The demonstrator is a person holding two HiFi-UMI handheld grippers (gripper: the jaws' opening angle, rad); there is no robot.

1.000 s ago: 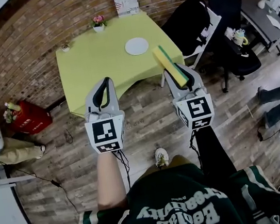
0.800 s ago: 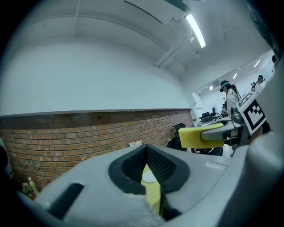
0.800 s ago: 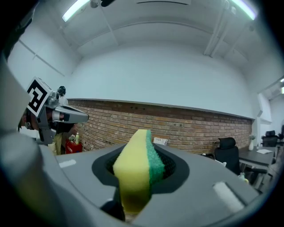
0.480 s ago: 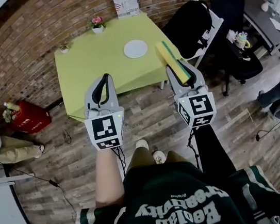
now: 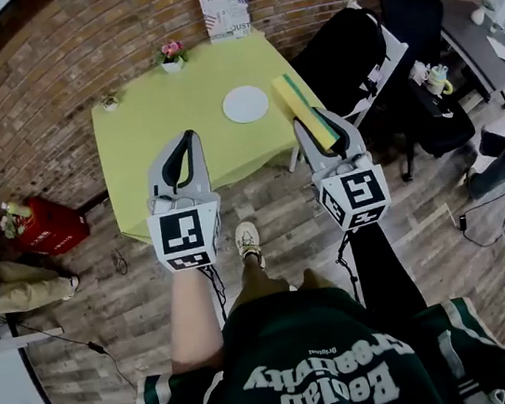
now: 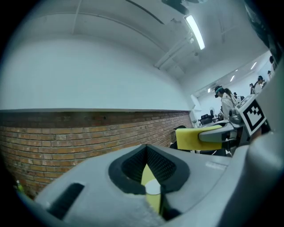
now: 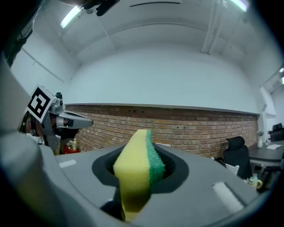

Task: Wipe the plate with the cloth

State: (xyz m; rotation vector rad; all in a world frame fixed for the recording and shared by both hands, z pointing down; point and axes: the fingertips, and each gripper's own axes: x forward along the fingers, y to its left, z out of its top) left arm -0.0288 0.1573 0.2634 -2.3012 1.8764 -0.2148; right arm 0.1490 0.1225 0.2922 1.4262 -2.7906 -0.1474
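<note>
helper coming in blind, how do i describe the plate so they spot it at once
Find the yellow-green table by the brick wall. The plate lies toward its right side. It is flat, round and plain white, unlike the small flower pot by the wall.

The sponge (image 5: 301, 110), a thick block of yellow foam with a green scouring layer along one face, stands on edge between the jaws of the right gripper (image 5: 320, 130), which are clamped on its near end, so that most of its length juts forward past the fingertips. The plate (image 5: 245, 104) is small, round, plain white and bare, and it lies flat on the yellow-green table (image 5: 157, 126), ahead of that gripper and a little to its left, apart from the sponge.
</note>
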